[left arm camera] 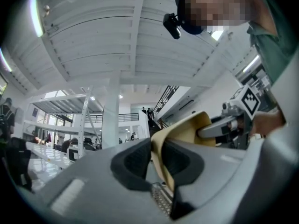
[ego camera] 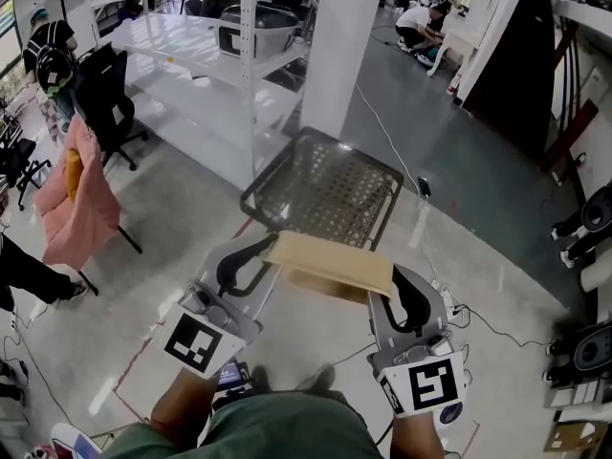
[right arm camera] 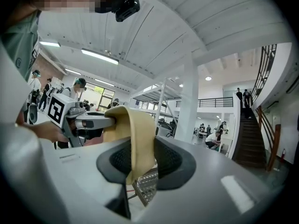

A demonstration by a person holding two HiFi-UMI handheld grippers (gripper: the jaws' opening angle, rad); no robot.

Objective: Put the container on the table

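A flat tan container (ego camera: 330, 264) hangs in the air between my two grippers, over the near edge of a dark metal mesh table (ego camera: 325, 187). My left gripper (ego camera: 272, 250) is shut on its left rim, and my right gripper (ego camera: 390, 283) is shut on its right rim. In the left gripper view the tan rim (left arm camera: 161, 160) stands pinched between the black pads, with the right gripper (left arm camera: 225, 125) holding the far side. The right gripper view shows the rim (right arm camera: 139, 134) clamped between its pads and the left gripper (right arm camera: 91, 122) across from it.
A white shelving rack (ego camera: 215, 41) and a white pillar (ego camera: 339, 46) stand beyond the mesh table. A black office chair (ego camera: 107, 103) and a pink cloth (ego camera: 76, 199) are at the left. Cables and a power strip (ego camera: 449, 304) lie on the concrete floor at the right.
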